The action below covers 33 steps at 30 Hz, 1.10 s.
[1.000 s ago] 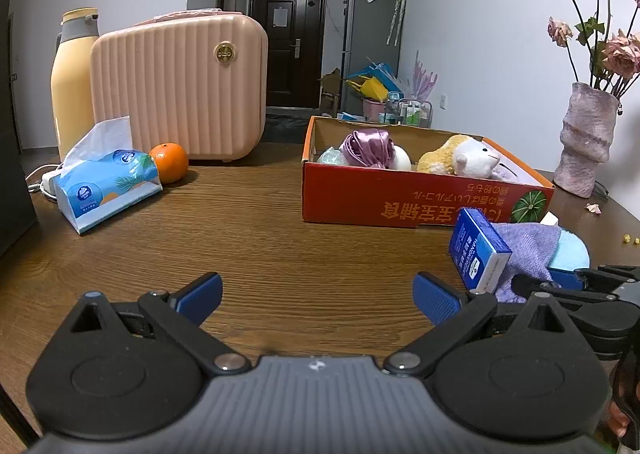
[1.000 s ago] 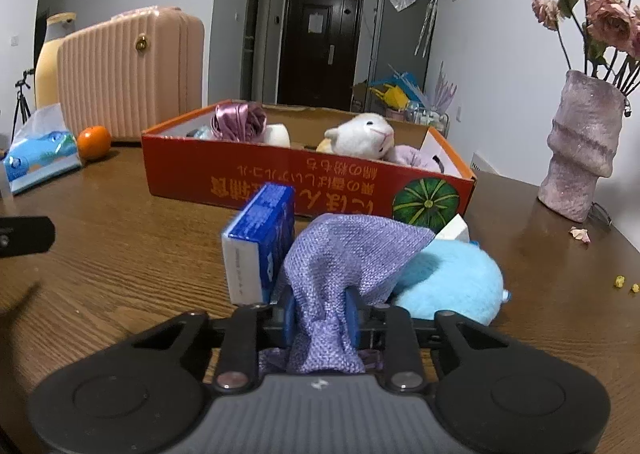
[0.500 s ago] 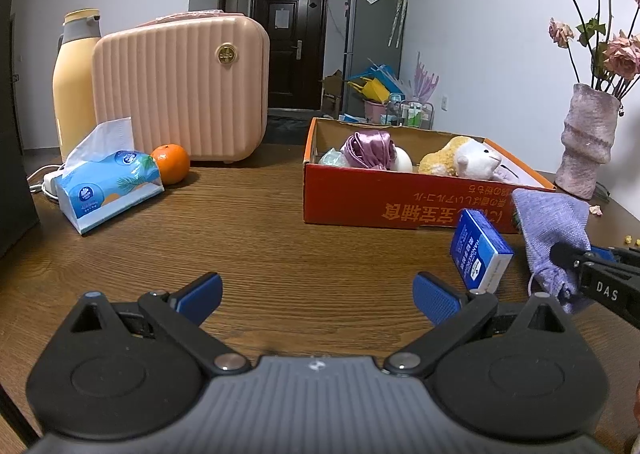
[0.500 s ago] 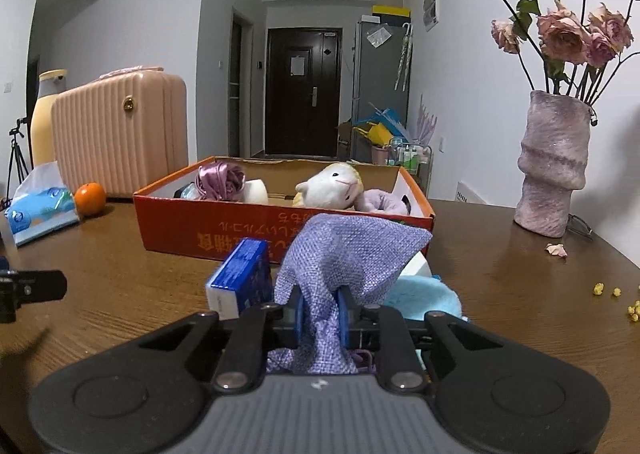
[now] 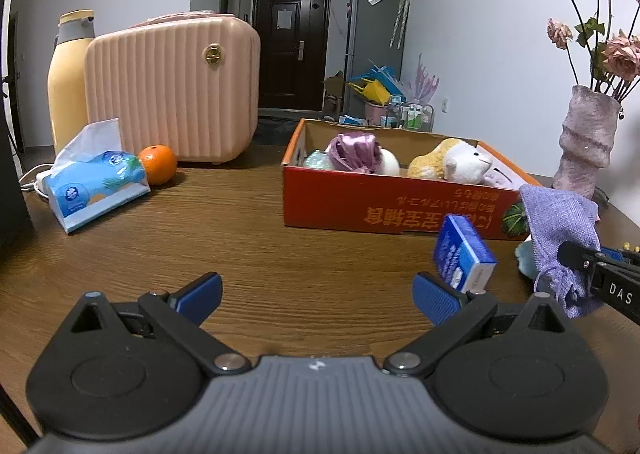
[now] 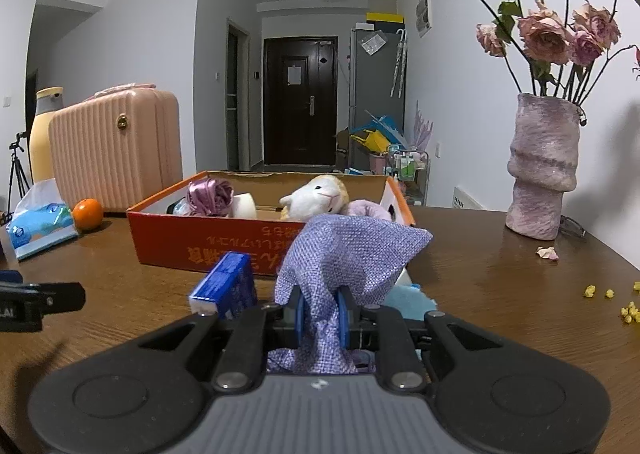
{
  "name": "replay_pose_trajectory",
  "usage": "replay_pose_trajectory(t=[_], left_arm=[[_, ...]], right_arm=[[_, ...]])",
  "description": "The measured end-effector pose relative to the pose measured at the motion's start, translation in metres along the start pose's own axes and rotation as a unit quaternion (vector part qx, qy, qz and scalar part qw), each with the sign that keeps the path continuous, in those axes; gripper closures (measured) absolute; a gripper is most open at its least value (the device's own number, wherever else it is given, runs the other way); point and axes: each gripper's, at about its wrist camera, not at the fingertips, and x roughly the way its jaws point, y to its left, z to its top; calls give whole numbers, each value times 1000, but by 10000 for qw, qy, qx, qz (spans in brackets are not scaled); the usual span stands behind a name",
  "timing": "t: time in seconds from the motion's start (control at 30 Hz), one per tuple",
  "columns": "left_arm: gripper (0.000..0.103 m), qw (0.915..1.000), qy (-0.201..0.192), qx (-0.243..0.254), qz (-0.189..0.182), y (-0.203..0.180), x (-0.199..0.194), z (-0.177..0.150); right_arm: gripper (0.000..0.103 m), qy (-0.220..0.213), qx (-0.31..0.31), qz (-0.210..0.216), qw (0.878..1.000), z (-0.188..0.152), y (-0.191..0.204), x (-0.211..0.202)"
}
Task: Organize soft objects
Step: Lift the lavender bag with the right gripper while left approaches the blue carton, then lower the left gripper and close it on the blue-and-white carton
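My right gripper (image 6: 322,314) is pinching the purple cloth bag (image 6: 352,250), with both blue pads pressed tight on its bunched end, and the rest of the bag puffs up just ahead of my jaws. My left gripper (image 5: 316,294) has its jaws spread wide with nothing between them, only bare wooden table (image 5: 240,221). Straight ahead of my right jaws, past the bag, sits the red box (image 6: 224,242). It already has soft things in it: a shiny purple bundle (image 6: 210,191), a white fluffy toy (image 6: 318,195), and something pale purple beside the toy that I can't make out well. So I think a good part of the job is done. What is left, I think, is to drop this bag into the box. Then there is the light blue soft thing (image 6: 410,300), lying on the table just ahead of my right jaws and a bit to their right, under the hanging bag. It looks soft, so I guess it goes in too. The small blue packet (image 6: 226,286) stands just to the left of my right jaws. I can't tell if it is soft or not. Far off to the left of my left jaws are a tissue pack (image 5: 94,189) and an orange (image 5: 158,164).
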Motion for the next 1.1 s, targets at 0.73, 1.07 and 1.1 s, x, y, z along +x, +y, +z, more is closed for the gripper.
replay_pose_trajectory(t=[0.73,1.07,1.1], left_arm=[[0,9990,190,288,-283,-84,29,0],[0,9981,298,406,-341,-111,46,1],[0,9981,315,407,-346,-113,48,1]], right_arm=[[87,-136,63,-235,9996,4,-69,-6],[87,-158,-24,-317,9994,3,-93,-6],[87,-156,-33,-327,9993,3,-96,-6]])
